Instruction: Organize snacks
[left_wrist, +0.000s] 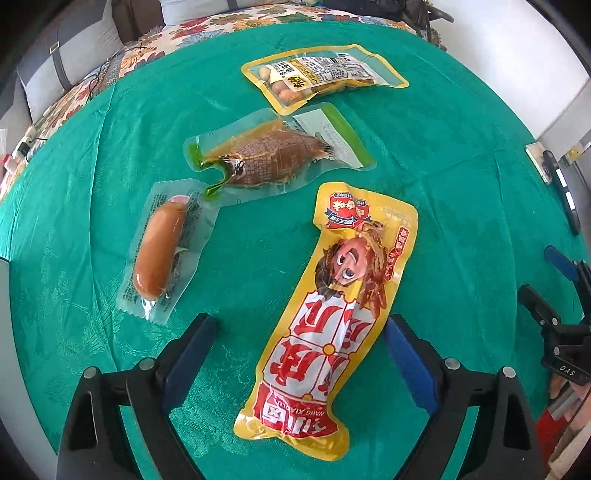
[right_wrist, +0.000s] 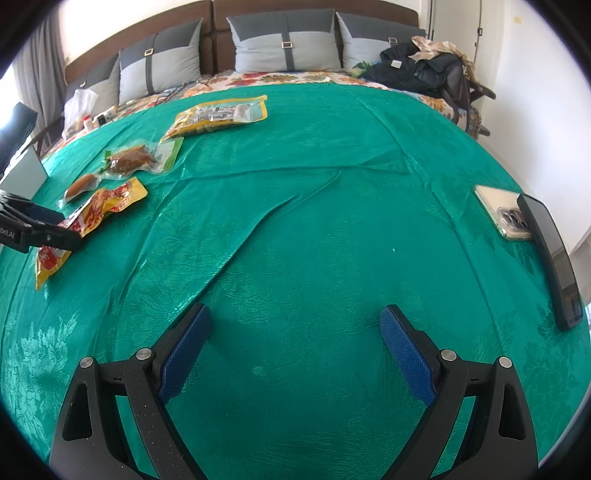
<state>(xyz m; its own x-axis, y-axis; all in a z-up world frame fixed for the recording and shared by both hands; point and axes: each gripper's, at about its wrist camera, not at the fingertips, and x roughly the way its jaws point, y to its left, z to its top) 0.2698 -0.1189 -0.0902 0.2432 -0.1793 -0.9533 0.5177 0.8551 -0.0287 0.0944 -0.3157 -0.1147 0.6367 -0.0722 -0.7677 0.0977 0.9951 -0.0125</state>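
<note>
1. Green cloth (right_wrist: 332, 221) covers the table, and four snack packs lie on it in a loose row.
2. The left gripper (left_wrist: 299, 332) points steeply down over the yellow pack (left_wrist: 332, 314). Its jaws stand wide, one blue pad (left_wrist: 402, 354) just beside the pack's right edge, the other well clear on the left. The pack lies flat between them; neither pad presses on it.
3. The sausage (left_wrist: 162, 251), in clear wrap, lies just left of the yellow pack, ahead of the left pad.
4. Beyond the sausage lies the brown meat pack (left_wrist: 266, 158) with a green edge, its corner touching the sausage wrap.
5. Farthest off lies the nut pack (left_wrist: 321, 75), yellow-rimmed, its near corner over the meat pack's edge.
6. The right gripper (right_wrist: 295, 339) hangs over bare cloth, well apart from the snacks. Its jaws are wide and hold nothing.
7. Two phones (right_wrist: 517, 218) lie near the cloth's right edge, one overlapping the other.
</note>
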